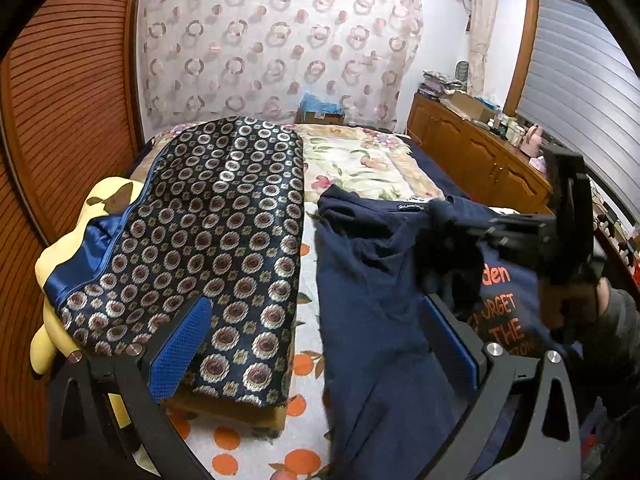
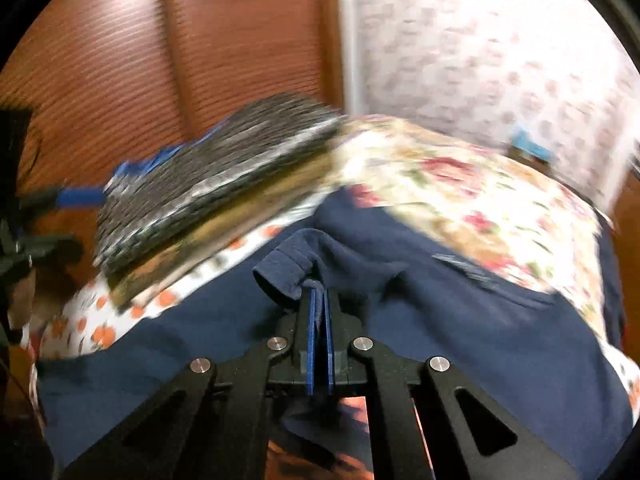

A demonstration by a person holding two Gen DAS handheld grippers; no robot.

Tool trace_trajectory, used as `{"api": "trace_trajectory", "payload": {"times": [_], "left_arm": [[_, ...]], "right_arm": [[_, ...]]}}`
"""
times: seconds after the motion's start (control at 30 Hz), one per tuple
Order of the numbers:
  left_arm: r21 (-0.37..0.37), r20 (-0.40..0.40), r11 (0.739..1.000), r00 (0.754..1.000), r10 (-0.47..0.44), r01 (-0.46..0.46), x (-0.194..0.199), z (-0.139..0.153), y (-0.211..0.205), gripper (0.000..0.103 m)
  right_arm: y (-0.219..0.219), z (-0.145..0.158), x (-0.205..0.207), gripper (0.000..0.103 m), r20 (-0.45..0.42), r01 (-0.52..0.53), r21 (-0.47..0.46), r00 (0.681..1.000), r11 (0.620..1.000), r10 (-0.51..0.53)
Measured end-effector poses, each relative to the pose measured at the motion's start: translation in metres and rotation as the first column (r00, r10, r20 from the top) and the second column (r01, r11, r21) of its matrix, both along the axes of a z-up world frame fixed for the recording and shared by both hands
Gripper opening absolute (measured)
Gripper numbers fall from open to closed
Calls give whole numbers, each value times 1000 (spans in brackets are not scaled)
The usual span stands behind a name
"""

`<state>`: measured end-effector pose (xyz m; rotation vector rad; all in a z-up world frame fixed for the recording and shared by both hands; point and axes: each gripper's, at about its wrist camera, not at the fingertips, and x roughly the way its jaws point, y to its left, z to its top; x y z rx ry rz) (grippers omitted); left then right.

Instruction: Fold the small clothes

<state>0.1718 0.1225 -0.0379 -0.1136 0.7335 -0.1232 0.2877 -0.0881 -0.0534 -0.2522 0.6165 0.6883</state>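
Room: bedroom with a ribbed wooden wardrobe on the left, a circle-patterned curtain [image 1: 276, 40] at the far end and a wooden cabinet [image 1: 476, 152] along the right wall.
Surface: bed [image 1: 304, 344] under a white sheet printed with oranges, with a floral quilt [image 1: 360, 168] laid farther back.
Clutter: folded dark patterned blanket [image 1: 224, 232] on the left of the bed, resting on a yellow plush toy [image 1: 60, 248].
Task item: navy T-shirt [image 1: 372, 280] with orange lettering, lying rumpled on the right half of the bed, just beside the blanket.
Left gripper: left gripper [image 1: 316, 344] hangs spread wide over the near part of the bed, one blue pad over the blanket edge, the other over the shirt; nothing is between its fingers.
Right gripper: right gripper [image 2: 319, 312] is clamped tight on a pinch of the shirt's fabric, next to a rolled sleeve cuff [image 2: 280, 276]; its view is blurred by motion.
Step in hand: likely carrying the pinched sleeve side inward for the first fold.
Next move: probably lay that flap flat across the shirt body and let go; the left gripper could pin or smooth the near fabric so the shirt does not drag.
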Motion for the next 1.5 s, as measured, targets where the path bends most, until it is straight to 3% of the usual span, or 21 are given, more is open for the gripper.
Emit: {"api": "trace_trajectory", "payload": {"times": [0.03, 0.13, 0.17, 0.23, 0.47, 0.57, 0.73, 0.9, 1.07, 1.1, 1.17, 1.2, 1.23, 1.37, 1.5], "left_arm": [[5, 1, 1000, 1000, -5, 5, 3, 1, -3, 103], [26, 5, 999, 1000, -26, 26, 15, 3, -15, 103], [32, 5, 999, 1000, -29, 29, 18, 3, -18, 103], [44, 6, 998, 999, -42, 42, 27, 4, -27, 103], [69, -19, 991, 993, -117, 118, 66, 2, -57, 103], [86, -36, 983, 986, -162, 164, 86, 2, -70, 101], [94, -128, 971, 970, -209, 222, 134, -11, -84, 66], [125, -222, 966, 955, -197, 228, 170, -32, -90, 62], [133, -303, 963, 935, -184, 233, 192, -51, -90, 62], [125, -309, 964, 933, -186, 233, 193, -53, -89, 56], [108, -318, 966, 929, -191, 236, 196, -55, -87, 33], [110, -322, 966, 928, -189, 235, 197, -54, -86, 15], [118, -314, 965, 931, -186, 232, 197, -52, -86, 5], [170, -191, 976, 976, -102, 135, 195, -18, -68, 3], [172, -143, 981, 988, -61, 86, 195, 6, -44, 2]], "right_arm": [[-13, 0, 6, 5, -10, 51, 4, 999, 999, -51], [-39, -4, 19, 28, -14, 161, -31, 987, 987, -161], [-46, -5, 22, 30, -9, 182, -28, 983, 983, -182], [-58, -5, 24, 47, -19, 213, -15, 977, 977, -213], [-80, -8, 9, 59, -41, 257, 19, 966, 966, -256], [-93, -10, 1, 62, -57, 272, -1, 961, 962, -272], [-111, -17, 1, 62, -108, 330, -43, 937, 943, -333], [-111, -24, 7, 62, -116, 355, -70, 925, 932, -361], [-106, -22, 6, 63, -48, 354, -97, 932, 930, -360], [-104, -24, 3, 63, -35, 357, -113, 931, 927, -362], [-101, -23, 4, 63, -34, 357, -112, 931, 927, -363], [-102, -25, 2, 63, -38, 356, -107, 932, 928, -361], [-105, -25, 2, 63, -42, 354, -99, 932, 930, -359], [-110, -30, 1, 63, -45, 352, -89, 933, 932, -357], [-111, -30, 2, 63, -36, 354, -104, 932, 929, -360]]}}
